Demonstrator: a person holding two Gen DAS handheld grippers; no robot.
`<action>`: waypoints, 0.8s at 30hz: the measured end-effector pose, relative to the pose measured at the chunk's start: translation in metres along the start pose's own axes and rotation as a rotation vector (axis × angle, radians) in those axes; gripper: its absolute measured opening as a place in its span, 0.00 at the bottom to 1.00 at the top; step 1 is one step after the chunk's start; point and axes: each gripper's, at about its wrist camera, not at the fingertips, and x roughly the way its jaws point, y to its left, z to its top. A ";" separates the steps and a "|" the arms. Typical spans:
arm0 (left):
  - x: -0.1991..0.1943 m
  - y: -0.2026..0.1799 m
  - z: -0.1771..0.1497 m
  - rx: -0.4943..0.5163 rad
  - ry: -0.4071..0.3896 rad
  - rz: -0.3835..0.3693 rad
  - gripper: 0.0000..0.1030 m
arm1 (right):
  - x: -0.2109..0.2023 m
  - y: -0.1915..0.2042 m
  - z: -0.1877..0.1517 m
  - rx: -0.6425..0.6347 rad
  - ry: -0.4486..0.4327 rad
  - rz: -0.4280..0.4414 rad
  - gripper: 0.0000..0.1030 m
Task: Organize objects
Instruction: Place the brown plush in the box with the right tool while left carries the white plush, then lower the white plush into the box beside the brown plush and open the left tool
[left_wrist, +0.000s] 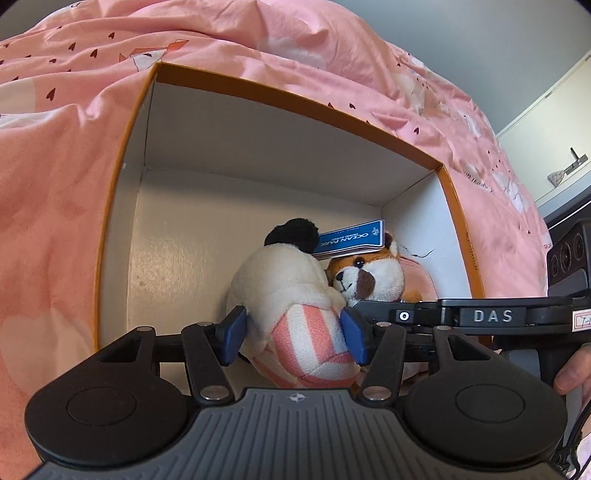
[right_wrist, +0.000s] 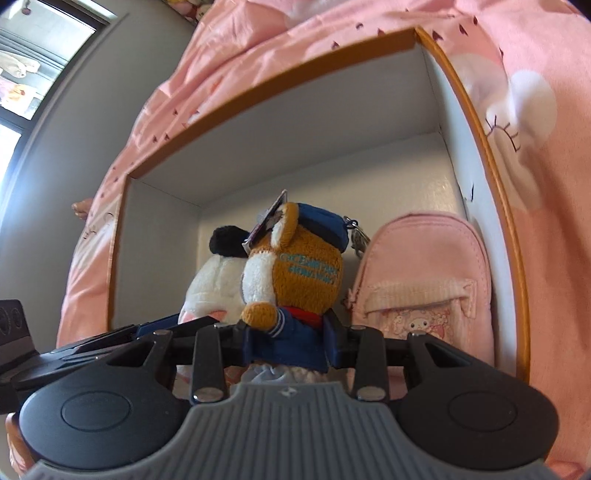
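An orange-rimmed box (left_wrist: 122, 155) with a white inside lies on a pink duvet. My left gripper (left_wrist: 291, 336) is shut on a white plush with black ears and pink striped trousers (left_wrist: 288, 295), held inside the box. My right gripper (right_wrist: 288, 339) is shut on a brown plush in a blue sailor suit and cap (right_wrist: 295, 280), beside the white plush (right_wrist: 218, 288). The brown plush's face (left_wrist: 369, 280) shows in the left view, with a blue Ocean Park tag (left_wrist: 351, 240) above it. A pink mini backpack (right_wrist: 424, 291) stands in the box at the right wall.
The pink duvet (left_wrist: 55, 184) with small hearts surrounds the box (right_wrist: 509, 221). A grey wall and a window (right_wrist: 33, 66) are at the left in the right wrist view. A white cabinet (left_wrist: 554, 129) stands beyond the bed.
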 end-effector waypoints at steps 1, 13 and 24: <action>0.000 0.000 0.000 0.006 0.001 0.002 0.62 | 0.003 0.000 0.000 0.000 0.004 -0.010 0.37; -0.009 -0.005 -0.008 0.130 0.038 0.012 0.66 | 0.016 0.005 -0.007 -0.040 0.054 -0.052 0.42; -0.017 -0.013 -0.006 0.185 0.052 0.079 0.51 | 0.004 0.019 -0.016 -0.143 0.036 -0.099 0.35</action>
